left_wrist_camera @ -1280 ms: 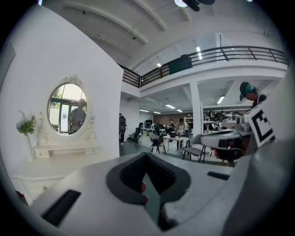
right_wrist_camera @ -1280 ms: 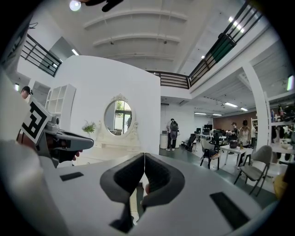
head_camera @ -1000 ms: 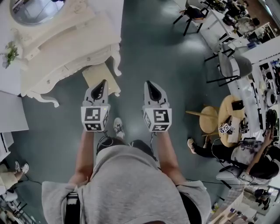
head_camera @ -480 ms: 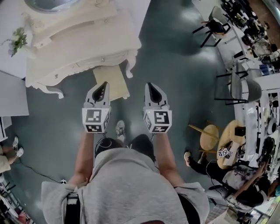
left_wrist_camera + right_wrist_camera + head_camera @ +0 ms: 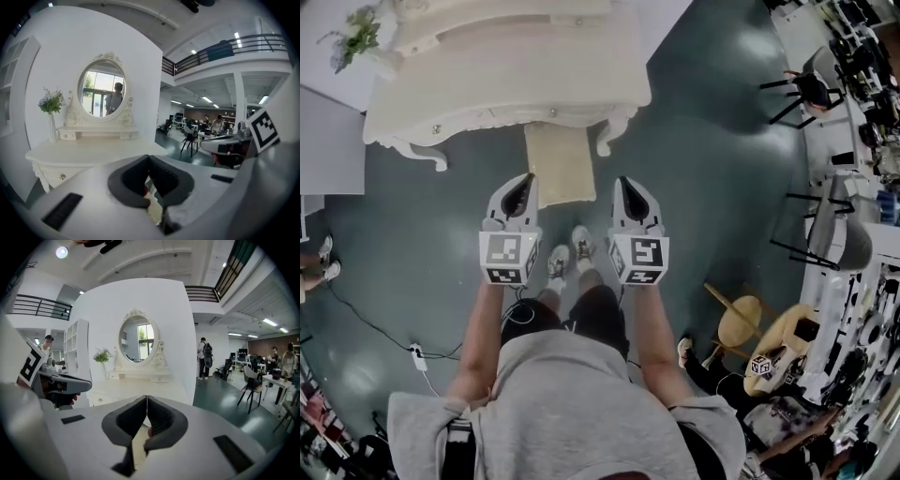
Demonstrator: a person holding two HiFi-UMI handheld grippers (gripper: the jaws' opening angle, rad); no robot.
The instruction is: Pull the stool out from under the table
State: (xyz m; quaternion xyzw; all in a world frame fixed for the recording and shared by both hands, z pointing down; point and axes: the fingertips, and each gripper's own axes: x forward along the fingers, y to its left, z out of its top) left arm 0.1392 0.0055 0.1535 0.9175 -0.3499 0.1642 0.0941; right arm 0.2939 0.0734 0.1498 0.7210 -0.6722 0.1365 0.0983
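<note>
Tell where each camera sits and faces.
Head view: on the head, looking down at stool and table; arms, shoes, left gripper, right gripper show.
Left gripper view: on that gripper, facing the mirror; shut jaws, right gripper show.
Right gripper view: on that gripper, facing the mirror; shut jaws, left gripper show.
Both gripper views share the mirror.

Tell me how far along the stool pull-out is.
Done: only the approach; the person stands facing the dressing table. The stool sits partly tucked under it. In hand: nothing; left gripper and right gripper hover shut and empty near its front edge. Left: open, grip the stool, draw it out.
</note>
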